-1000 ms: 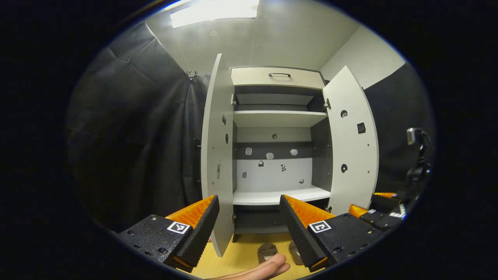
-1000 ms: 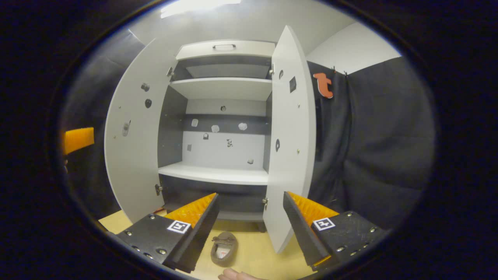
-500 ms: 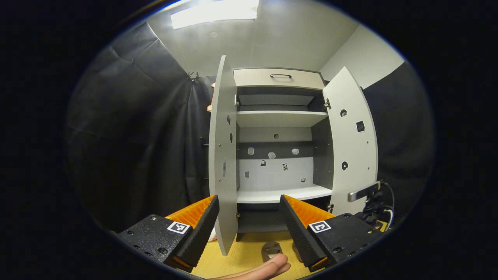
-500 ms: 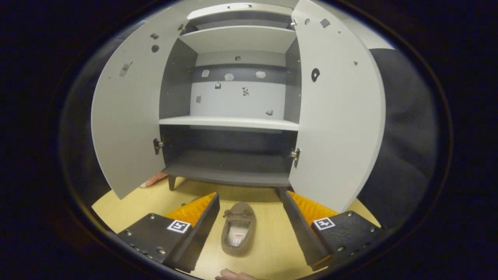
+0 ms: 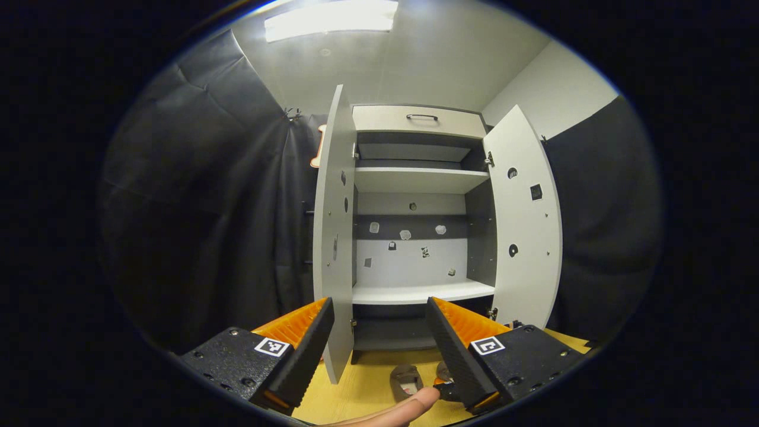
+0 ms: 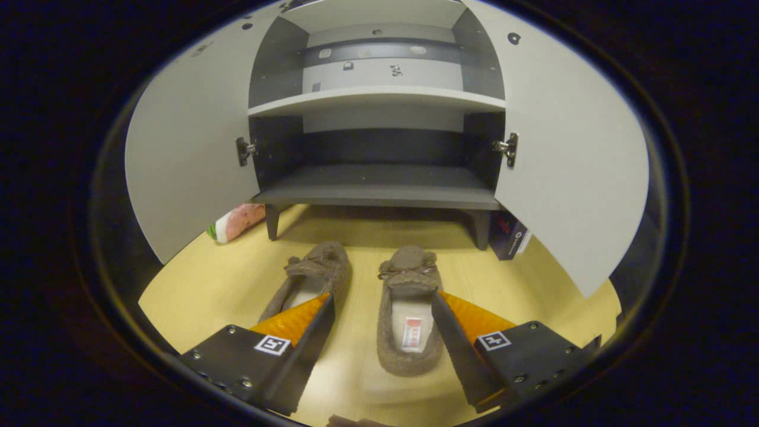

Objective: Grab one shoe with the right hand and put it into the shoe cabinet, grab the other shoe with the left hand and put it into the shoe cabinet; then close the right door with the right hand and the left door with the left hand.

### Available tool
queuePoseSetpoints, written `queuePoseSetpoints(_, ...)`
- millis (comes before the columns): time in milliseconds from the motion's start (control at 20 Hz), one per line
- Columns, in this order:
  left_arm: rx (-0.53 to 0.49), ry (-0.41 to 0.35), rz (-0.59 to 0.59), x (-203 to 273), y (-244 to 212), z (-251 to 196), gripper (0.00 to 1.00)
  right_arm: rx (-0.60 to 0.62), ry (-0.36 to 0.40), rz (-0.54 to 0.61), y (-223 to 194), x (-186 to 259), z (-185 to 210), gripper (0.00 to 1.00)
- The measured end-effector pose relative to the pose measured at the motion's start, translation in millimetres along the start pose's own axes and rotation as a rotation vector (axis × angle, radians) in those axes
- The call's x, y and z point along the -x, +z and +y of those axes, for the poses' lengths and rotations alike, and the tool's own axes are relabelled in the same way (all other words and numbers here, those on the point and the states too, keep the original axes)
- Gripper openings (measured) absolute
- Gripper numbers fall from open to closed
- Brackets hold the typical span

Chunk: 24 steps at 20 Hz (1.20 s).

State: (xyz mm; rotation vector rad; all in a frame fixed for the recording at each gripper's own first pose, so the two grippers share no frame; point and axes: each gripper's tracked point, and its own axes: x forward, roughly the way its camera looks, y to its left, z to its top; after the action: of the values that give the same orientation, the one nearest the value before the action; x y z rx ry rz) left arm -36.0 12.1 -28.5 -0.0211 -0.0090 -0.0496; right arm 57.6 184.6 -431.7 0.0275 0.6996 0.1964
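Brown fuzzy slipper shoe [image 6: 409,314] lies between the spread-open right gripper [image 6: 382,356] fingers; first grab pending: lower, then close.

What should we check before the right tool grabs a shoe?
1. Right tool open: ok, its fingers stand wide apart.
2. Holding nothing: ok, nothing is between them.
3. Shoe in reach: ok, the right shoe lies on the floor just ahead, partly between the fingers; the left shoe lies beside it.
4. Both doors open: ok, left door and right door are swung wide.
5. Room on the bottom shelf: ok, it looks bare.
6. Left tool out of the way: ok, it is open and faces the cabinet from farther back.
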Motion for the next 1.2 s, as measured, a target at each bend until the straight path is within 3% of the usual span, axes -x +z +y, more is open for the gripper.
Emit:
queuePoseSetpoints(200, 0.022, -0.002, -0.001, -10.3, -5.2, -5.5, 0.95, -0.026, -0.009, 0.073, -28.1, -33.5, 0.5, 0.94)
queuePoseSetpoints(300, 0.029, -0.002, 0.006, -20.7, -9.2, -5.3, 0.95, -0.013, -0.023, 0.075, -27.5, -46.2, -2.9, 0.78)
queuePoseSetpoints(350, 0.029, -0.007, 0.017, -25.8, -12.4, -5.3, 0.95, -0.023, -0.033, 0.071, -26.8, -50.6, -3.9, 0.65)
queuePoseSetpoints(400, 0.030, -0.014, 0.024, -30.9, -15.1, -6.4, 0.95, -0.042, -0.060, 0.088, -31.7, -57.3, -6.9, 0.64)
queuePoseSetpoints(450, 0.025, -0.020, 0.024, -35.9, -15.1, -6.9, 0.95, -0.061, -0.064, 0.098, -34.2, -60.9, -7.2, 0.50)
queuePoseSetpoints(500, 0.012, -0.023, 0.020, -42.3, -14.8, -6.8, 0.96, -0.072, -0.070, 0.092, -33.9, -66.2, -9.2, 0.46)
queuePoseSetpoints(700, -0.010, -0.029, 0.045, -65.0, -23.8, -9.0, 0.95, -0.155, -0.048, 0.090, -35.9, -75.0, -9.3, 0.47)
queuePoseSetpoints(750, -0.013, -0.020, 0.052, -71.9, -25.8, -6.6, 0.95, -0.157, -0.021, 0.089, -35.3, -78.1, -7.1, 0.20)
queuePoseSetpoints(900, -0.007, -0.029, 0.081, -90.7, -38.1, -8.6, 0.95, -0.163, 0.036, 0.098, -34.1, -84.5, -7.1, 0.19)
queuePoseSetpoints(950, 0.000, -0.035, 0.092, -95.8, -42.3, -10.5, 0.95, -0.159, 0.053, 0.094, -31.2, -82.0, -9.1, 0.02)
queuePoseSetpoints(1200, 0.016, -0.084, 0.119, -116.2, -62.0, -21.9, 0.95, -0.241, 0.120, 0.064, -21.1, -58.2, -9.0, 0.02)
